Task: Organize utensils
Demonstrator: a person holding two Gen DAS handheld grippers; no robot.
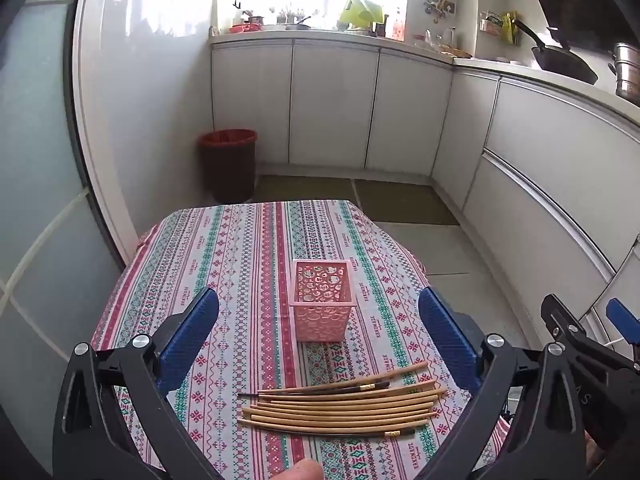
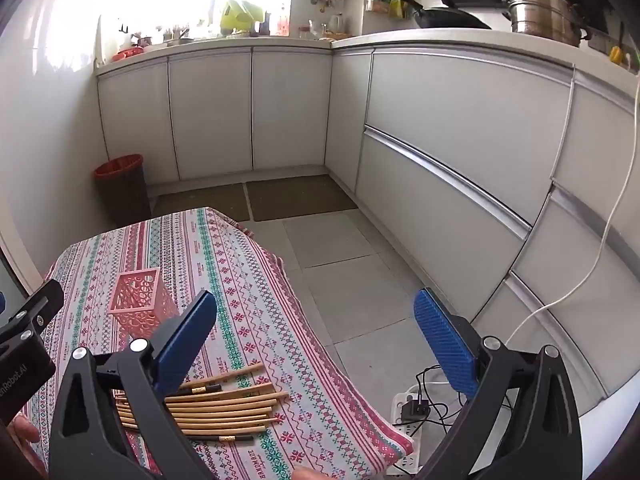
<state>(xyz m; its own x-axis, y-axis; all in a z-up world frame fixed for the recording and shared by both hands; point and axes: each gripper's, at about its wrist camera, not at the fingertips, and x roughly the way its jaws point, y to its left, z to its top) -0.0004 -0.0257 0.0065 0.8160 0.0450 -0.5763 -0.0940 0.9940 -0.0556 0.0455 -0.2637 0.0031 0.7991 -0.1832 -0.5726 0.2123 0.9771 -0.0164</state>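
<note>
I am holding both sets of fingers wide and empty, left gripper (image 1: 318, 336) framing the pink holder (image 1: 322, 305) and chopsticks (image 1: 344, 404) lying on the desk (image 1: 224, 256), right gripper (image 2: 316, 340) alone showing a power strip (image 2: 408, 412) on the floor.

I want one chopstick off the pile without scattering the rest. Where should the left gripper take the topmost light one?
Probably at its right end, which fans up and away from the other chopsticks. Come down from above with the open left gripper, pads on the near and far sides; the sticks lie flat and packed mid-length.
</note>
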